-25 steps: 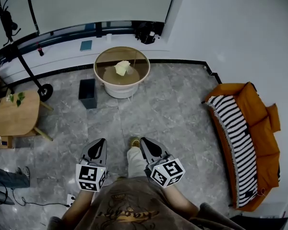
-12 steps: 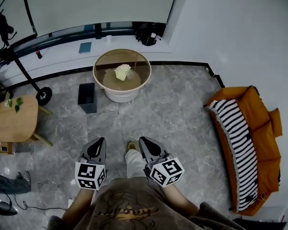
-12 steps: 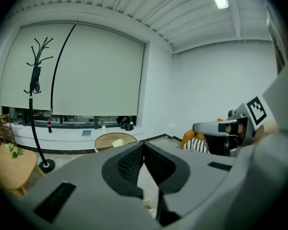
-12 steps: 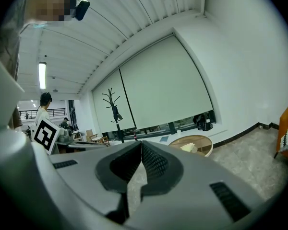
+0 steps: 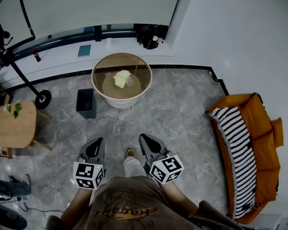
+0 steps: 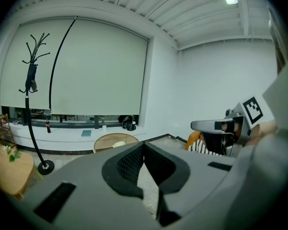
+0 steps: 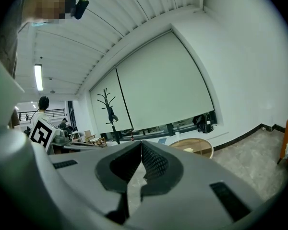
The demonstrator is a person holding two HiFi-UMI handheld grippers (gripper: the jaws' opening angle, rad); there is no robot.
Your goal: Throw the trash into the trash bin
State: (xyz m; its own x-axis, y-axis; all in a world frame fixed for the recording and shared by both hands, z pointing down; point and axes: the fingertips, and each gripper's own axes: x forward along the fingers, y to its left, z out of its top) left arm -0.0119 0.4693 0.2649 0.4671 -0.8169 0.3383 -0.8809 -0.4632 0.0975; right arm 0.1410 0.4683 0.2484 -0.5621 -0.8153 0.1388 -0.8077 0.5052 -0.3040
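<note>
Trash point(image 5: 121, 78) lying on the round table point(image 5: 139, 70) well ahead of the left claw point(image 5: 98, 143) and right claw point(image 5: 145, 140), both pinching together on nothing, probably risking getting shoved off the rim, away from the bin point(image 5: 85, 103) ahead-left, by reaching without opening.

Crumpled pale-yellow trash point(image 5: 121, 78) on the round table point(image 5: 93, 75); dark square trash bin point(image 5: 85, 103) upright on the floor beside it.

Orange sofa point(image 5: 268, 143) — blk/wht striped throw point(image 5: 240, 157)

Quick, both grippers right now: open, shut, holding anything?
Left gripper: closed, fingers together, nothing held.
Right gripper: closed, fingers together, nothing held.
</note>
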